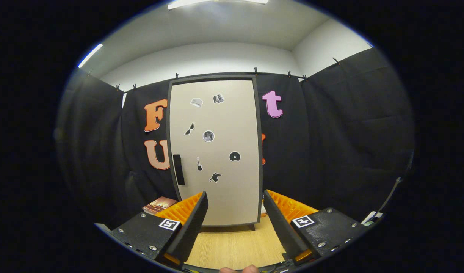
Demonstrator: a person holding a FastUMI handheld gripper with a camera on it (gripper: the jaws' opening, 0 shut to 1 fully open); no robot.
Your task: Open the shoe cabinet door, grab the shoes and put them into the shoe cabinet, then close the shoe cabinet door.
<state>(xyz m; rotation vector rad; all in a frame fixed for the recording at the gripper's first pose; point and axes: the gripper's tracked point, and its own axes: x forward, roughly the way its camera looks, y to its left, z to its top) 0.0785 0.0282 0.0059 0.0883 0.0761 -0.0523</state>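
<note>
- straight ahead of my gripper [235, 212], at the far side of the pale wooden table top [235, 246], stands the tall beige shoe cabinet with a dark frame [215, 151], upright on short legs against the black cloth wall [330, 144].
- its flat beige door with small black stickers [220, 125] sits flush in the frame, so i judge it shut; step one is not yet done.
- the dark vertical bar handle [178, 169] is low on the door's left edge, beyond my left finger and well apart from it.
- my fingers are spread wide apart with nothing between them, only bare table and the cabinet's foot ahead.
- i cannot pick out the shoes for certain; a small pale thing [263, 208] peeks just right of the cabinet's base, behind my right finger, too hidden to name.
- a reddish-brown flat booklet or box [160, 205] lies on the table left of the cabinet, near my left finger.
- by my reckoning everything is left: open the door, fetch the shoes, place them inside, close up.
- the first move should take me left and forward to that handle.
</note>
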